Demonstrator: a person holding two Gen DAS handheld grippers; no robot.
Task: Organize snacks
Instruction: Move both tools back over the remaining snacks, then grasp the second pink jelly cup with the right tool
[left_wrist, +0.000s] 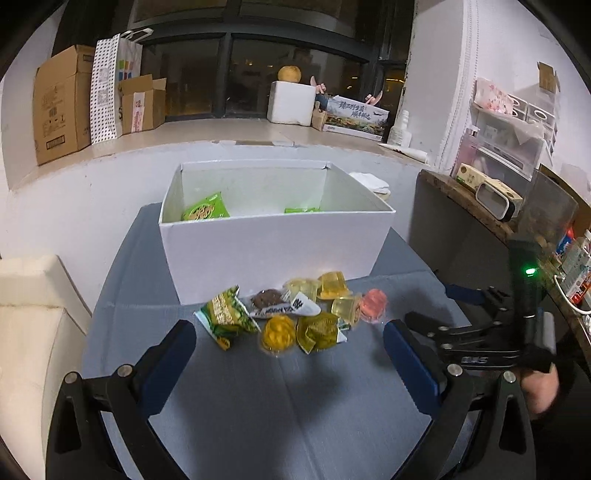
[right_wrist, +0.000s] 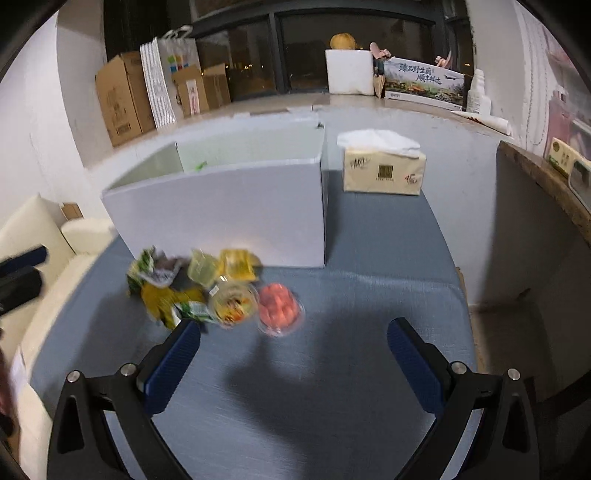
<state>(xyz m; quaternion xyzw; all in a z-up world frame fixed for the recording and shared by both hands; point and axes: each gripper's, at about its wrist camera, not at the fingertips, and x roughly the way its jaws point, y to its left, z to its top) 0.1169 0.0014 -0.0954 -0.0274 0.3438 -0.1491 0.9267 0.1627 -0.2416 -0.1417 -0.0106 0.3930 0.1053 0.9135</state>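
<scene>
Both claws spread, nothing in them. Left claw (left_wrist: 290, 363) hangs low over the blue counter (left_wrist: 295, 406), aimed at the snack pile; right claw (right_wrist: 293, 365) the same, from the right.

Pile lies between claws and box: green packets (left_wrist: 227, 317), a cookie wrapper (left_wrist: 280, 304), jelly cups (left_wrist: 334, 284), pink cup (right_wrist: 279, 308) at the right edge. All probably light. Packets crinkly and soft; pinch a sealed edge. Cups stiff, likely slick; grip across the sides.

Beyond, touching the pile, white box (left_wrist: 273, 251), open top: two green packets inside (left_wrist: 205, 210), otherwise bare. Tissue pack (right_wrist: 384, 171) just right of it.
</scene>
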